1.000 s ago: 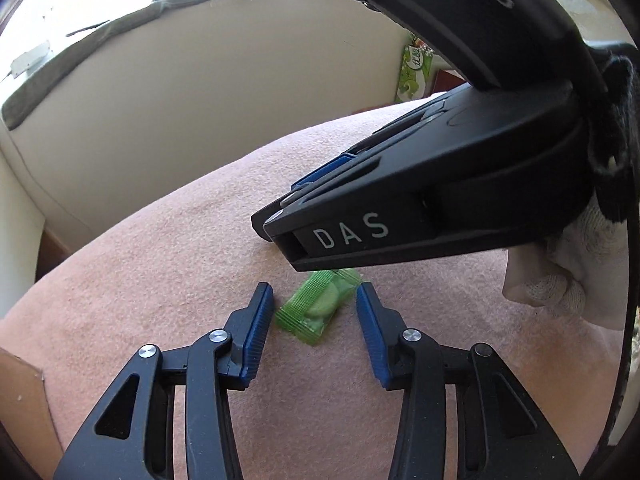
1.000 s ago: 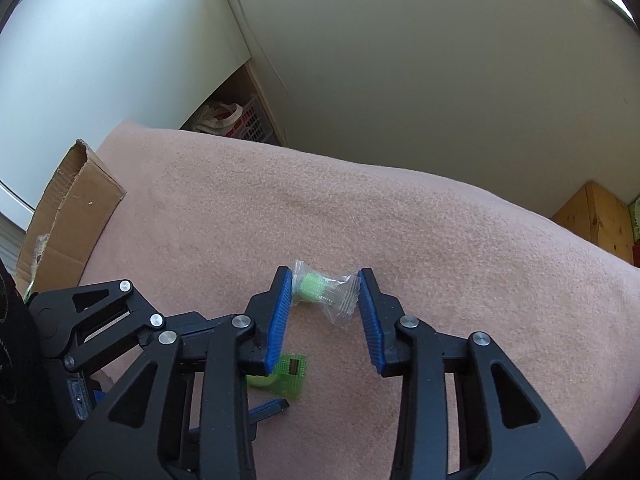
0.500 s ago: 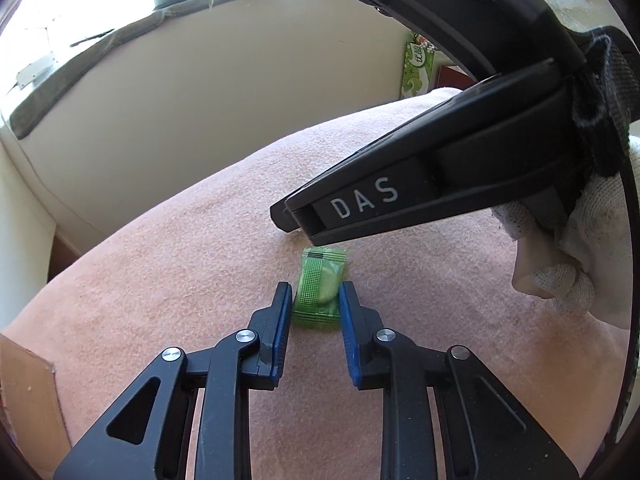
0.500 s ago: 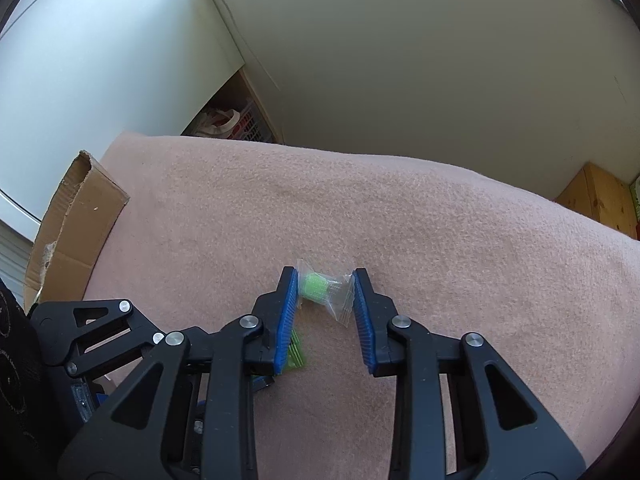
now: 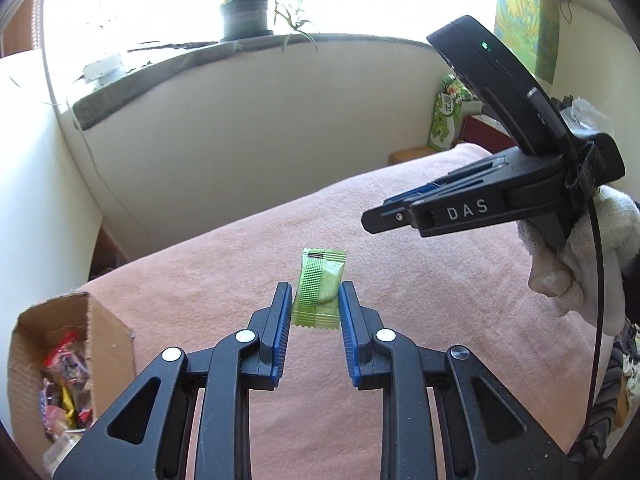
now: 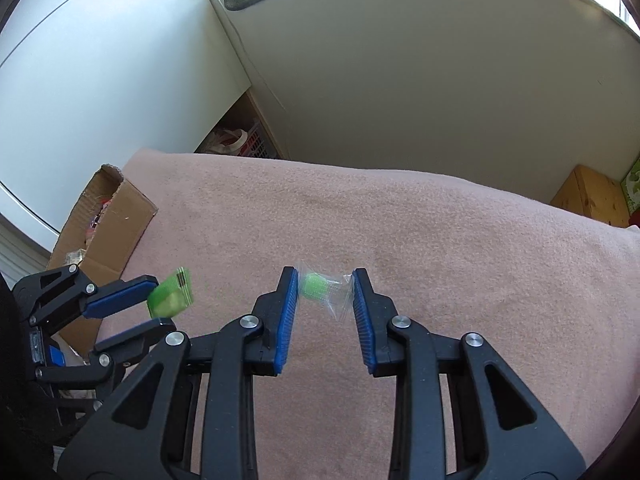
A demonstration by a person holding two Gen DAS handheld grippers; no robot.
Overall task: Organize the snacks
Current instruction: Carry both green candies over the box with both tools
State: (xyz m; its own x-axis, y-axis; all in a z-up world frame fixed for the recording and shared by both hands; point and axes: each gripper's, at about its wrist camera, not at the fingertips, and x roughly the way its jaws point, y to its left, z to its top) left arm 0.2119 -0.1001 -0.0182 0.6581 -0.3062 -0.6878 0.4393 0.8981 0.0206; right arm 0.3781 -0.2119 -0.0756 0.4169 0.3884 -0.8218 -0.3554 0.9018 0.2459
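My left gripper [image 5: 313, 300] is shut on a green snack packet [image 5: 319, 285], held upright above the pink blanket [image 5: 400, 280]. In the right wrist view the same green snack packet [image 6: 172, 297] sits between the left gripper's blue pads [image 6: 116, 300] at the left edge. My right gripper [image 6: 325, 289] is shut on a clear-wrapped green candy [image 6: 320, 286], lifted off the blanket [image 6: 440, 248]. The right gripper [image 5: 460, 212] shows from the side in the left wrist view, held by a white-gloved hand [image 5: 576, 268].
A cardboard box [image 5: 60, 360] with several wrapped snacks stands at the blanket's left edge; the box [image 6: 104, 224] also shows in the right wrist view. A wall and a sill with a potted plant [image 5: 246, 16] lie behind. A green carton [image 5: 446, 120] stands far right.
Both grippers closed on their snacks and lifted them off the blanket. The left gripper rose and swung left, bringing the cardboard box into its view.
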